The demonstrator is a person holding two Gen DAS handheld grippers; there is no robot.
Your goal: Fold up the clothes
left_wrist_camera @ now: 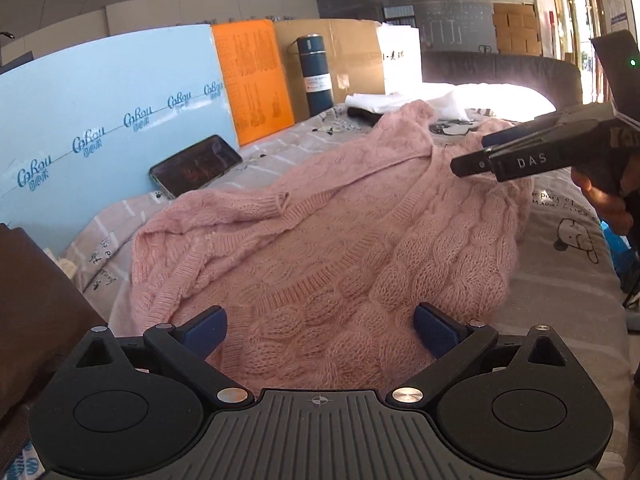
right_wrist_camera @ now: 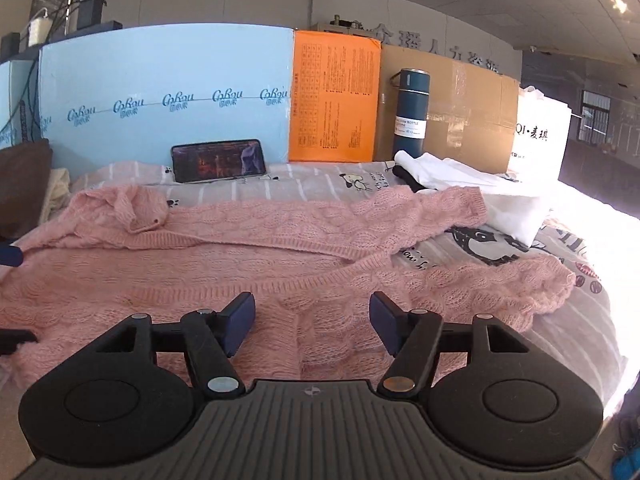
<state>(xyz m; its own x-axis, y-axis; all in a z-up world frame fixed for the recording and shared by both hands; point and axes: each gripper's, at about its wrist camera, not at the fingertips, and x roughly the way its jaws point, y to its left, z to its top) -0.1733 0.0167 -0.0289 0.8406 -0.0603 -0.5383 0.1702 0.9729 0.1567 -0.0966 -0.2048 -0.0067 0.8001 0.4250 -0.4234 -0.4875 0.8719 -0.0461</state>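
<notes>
Pink cable-knit wool cardigan (left_wrist_camera: 320, 232) lies spread, rumpled, across the middle of the frame on the cartoon-print bed (left_wrist_camera: 560, 280). My left tongs (left_wrist_camera: 320, 324) and right tongs (right_wrist_camera: 312, 320) both gape wide, empty. I judge folding is barely begun; next I'd pinch a sleeve.
</notes>
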